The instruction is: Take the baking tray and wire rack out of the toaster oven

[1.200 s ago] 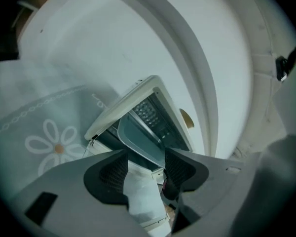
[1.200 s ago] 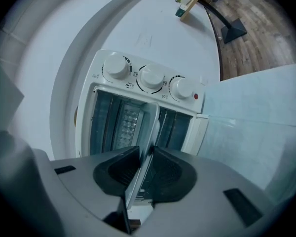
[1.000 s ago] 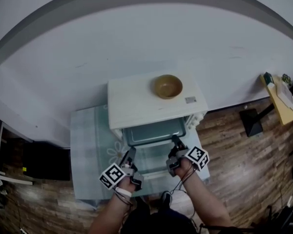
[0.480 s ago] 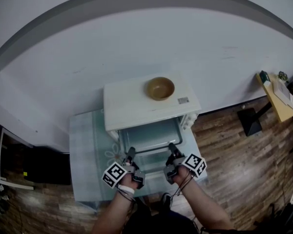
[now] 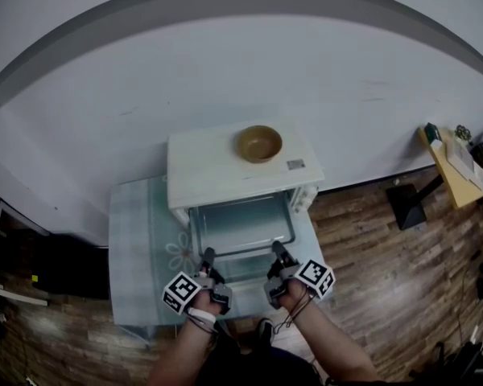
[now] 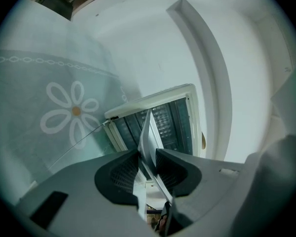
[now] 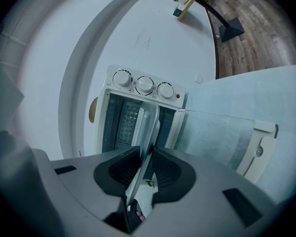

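Note:
A white toaster oven (image 5: 225,170) stands on the table with its glass door (image 7: 212,132) folded down. The grey baking tray (image 5: 240,223) sticks partly out of its mouth. My left gripper (image 5: 207,257) is at the tray's front left; its jaws have just been closing, and the tray's rim (image 6: 148,132) now sits pinched between the pads of the left gripper (image 6: 147,157). My right gripper (image 5: 275,250) is shut on the front right rim (image 7: 149,127), which runs between the pads of the right gripper (image 7: 147,162). A mesh surface (image 6: 163,116) shows inside the oven; I cannot make out a wire rack.
A tan bowl (image 5: 260,144) sits on top of the oven. Three knobs (image 7: 144,85) line its control panel. A pale green cloth with a flower print (image 6: 71,112) covers the table. A white wall is behind; wooden floor and a black stand (image 5: 409,203) lie to the right.
The tray has slid further out of the oven toward me with both hands drawing back. The left jaws, wide apart before, have closed onto the tray's rim.

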Demonstrator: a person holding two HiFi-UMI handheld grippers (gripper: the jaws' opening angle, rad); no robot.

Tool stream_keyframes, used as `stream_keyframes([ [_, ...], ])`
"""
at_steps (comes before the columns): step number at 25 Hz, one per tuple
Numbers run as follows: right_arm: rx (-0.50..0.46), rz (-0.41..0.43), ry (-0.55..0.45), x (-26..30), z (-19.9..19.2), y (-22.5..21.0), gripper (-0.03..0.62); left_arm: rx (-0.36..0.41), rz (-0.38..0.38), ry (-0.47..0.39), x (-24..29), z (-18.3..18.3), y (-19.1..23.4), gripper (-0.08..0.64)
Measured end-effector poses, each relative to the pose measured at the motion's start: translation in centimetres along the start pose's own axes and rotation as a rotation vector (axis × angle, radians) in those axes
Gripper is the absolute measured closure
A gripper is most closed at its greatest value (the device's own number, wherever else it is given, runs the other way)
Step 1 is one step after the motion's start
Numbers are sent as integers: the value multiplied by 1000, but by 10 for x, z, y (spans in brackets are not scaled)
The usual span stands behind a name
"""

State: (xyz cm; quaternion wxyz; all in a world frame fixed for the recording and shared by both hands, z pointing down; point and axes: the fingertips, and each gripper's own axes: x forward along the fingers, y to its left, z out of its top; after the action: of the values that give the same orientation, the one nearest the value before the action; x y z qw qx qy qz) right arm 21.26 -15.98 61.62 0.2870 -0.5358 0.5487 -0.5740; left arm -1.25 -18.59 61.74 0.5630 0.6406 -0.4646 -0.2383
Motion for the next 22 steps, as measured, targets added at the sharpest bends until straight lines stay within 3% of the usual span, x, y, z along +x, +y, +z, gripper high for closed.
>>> stream_keyframes([
  [22, -64, 6, 57, -45, -16, -7, 491, -58, -19, -56, -44, -20, -1, 453],
])
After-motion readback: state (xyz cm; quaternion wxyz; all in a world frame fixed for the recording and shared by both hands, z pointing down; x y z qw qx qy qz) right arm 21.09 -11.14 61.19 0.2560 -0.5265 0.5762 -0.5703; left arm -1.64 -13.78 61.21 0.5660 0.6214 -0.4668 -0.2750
